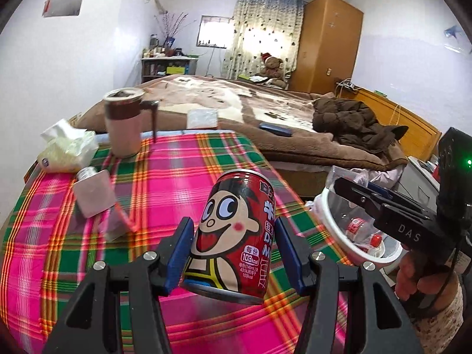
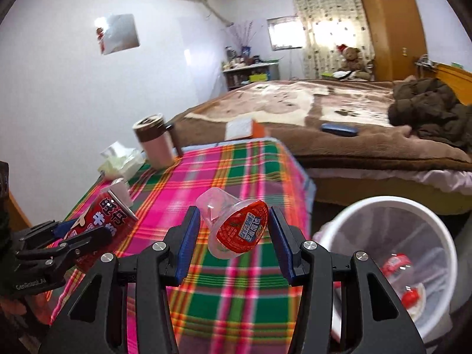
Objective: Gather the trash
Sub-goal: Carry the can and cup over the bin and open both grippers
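Left gripper (image 1: 233,253): I have my blue pads clamped on both sides of the red cartoon-face drink can (image 1: 233,236), which I carry clear of the table, tilted a little.
Right gripper (image 2: 233,233): I am grasping the clear plastic jelly cup with a red foil lid (image 2: 236,227) between my blue pads; it lies on its side in my grip, lid facing me, above the cloth.
Table: the pink, green and orange plaid tablecloth (image 1: 165,183) lies below both my grippers.
Trash bin: the white round wastebasket with a clear liner (image 2: 392,206) stands on the floor just beside the table's right edge, between table and bed; red-and-clear wrappers (image 2: 407,283) lie at its bottom.
Far-left corner of the table: a pink mug with a brown band and handle (image 1: 122,124) stands upright, a crumpled tissue pack (image 1: 67,147) beside it, and a small pale pink bottle (image 1: 93,191) nearer to me.
Bed: a brown patterned blanket (image 1: 236,97) covers it, with a dark brown jacket (image 1: 351,121) heaped on the right.
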Motion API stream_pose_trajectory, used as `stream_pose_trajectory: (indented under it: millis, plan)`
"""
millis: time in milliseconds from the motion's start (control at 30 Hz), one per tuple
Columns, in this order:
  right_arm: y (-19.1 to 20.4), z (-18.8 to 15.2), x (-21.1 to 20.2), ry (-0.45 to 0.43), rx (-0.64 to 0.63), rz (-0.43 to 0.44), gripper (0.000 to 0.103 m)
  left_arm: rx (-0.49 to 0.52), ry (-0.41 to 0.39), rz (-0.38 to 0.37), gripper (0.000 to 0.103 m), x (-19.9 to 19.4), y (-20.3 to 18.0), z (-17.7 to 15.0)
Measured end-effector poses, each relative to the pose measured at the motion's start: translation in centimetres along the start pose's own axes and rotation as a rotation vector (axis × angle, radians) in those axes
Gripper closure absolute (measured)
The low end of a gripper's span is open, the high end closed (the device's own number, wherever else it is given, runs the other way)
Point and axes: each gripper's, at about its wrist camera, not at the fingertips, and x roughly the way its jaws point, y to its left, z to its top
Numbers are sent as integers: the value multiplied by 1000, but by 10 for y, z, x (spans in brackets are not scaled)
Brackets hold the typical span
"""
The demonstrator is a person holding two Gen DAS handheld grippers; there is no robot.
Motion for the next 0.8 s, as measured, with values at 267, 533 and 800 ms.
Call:
stream_pose_trajectory:
  millis: [267,533,800]
  plan:
    - [-36,-1,-22,-45,68,-80,54,49,-19,-67,44,12,-42,7]
    - [-73,-4,-35,-71,138,-192,54,110,-16,-124,44,33,-87,15]
    - [-109,-13,-39,-50,193,-299,54,146,6,-186,44,56,-132,18]
